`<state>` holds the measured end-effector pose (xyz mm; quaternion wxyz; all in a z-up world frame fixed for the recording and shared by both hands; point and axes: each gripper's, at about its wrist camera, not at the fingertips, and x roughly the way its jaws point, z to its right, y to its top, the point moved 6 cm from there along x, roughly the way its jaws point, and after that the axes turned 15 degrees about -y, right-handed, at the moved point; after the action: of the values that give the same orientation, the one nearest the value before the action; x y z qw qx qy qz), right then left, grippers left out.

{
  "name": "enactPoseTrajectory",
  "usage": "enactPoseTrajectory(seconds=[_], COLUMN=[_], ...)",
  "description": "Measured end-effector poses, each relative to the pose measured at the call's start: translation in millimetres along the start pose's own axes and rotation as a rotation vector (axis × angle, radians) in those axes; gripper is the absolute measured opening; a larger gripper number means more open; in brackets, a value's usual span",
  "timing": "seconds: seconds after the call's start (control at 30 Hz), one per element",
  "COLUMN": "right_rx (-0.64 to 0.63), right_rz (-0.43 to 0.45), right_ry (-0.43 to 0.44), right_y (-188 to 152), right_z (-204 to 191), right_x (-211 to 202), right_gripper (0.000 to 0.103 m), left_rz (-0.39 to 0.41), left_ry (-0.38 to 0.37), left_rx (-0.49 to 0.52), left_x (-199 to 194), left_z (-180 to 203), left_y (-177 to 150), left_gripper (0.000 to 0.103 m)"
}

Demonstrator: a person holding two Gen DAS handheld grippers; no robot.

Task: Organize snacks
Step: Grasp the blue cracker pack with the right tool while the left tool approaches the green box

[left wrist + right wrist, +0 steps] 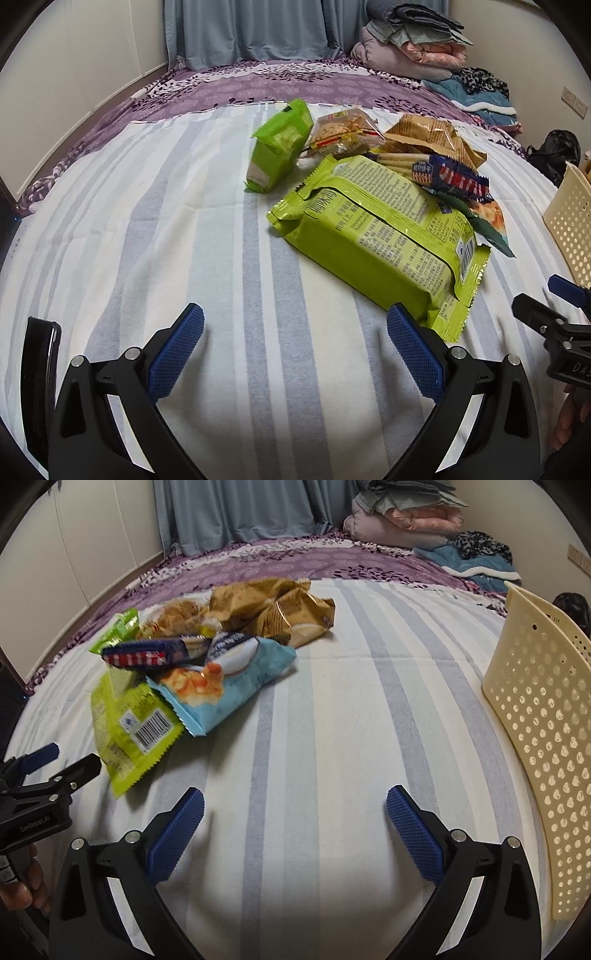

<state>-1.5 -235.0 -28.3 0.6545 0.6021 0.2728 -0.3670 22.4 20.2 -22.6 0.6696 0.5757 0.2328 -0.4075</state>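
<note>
Snack pile sits on the blue-and-white striped cotton bedsheet: large lime-green crinkly foil pack with printed text and barcode lies nearest, a small green pouch just beyond it, glossy tan bags, a navy-and-red striped wrapper and a light-blue pillow pack overlapping behind and on top of it. Cream perforated plastic basket stands well apart from that pack, on the pile's far side. Left gripper and right gripper both gape wide, textured blue pads holding nothing, above bare sheet.
</note>
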Motion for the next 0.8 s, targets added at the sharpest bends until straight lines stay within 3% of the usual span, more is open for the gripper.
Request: enactPoseTrajectory(seconds=[0.4, 0.8], right_rx=[0.04, -0.002], right_rz=[0.145, 0.17], right_ry=[0.118, 0.183], right_y=[46, 57], right_z=[-13, -45], right_x=[-42, -47], right_gripper=[0.098, 0.089], left_rz=[0.057, 0.086], left_ry=[0.013, 0.02], left_rx=[-0.007, 0.002], left_x=[-19, -25], left_z=[-10, -18], left_y=[24, 39], left_gripper=[0.101, 0.101])
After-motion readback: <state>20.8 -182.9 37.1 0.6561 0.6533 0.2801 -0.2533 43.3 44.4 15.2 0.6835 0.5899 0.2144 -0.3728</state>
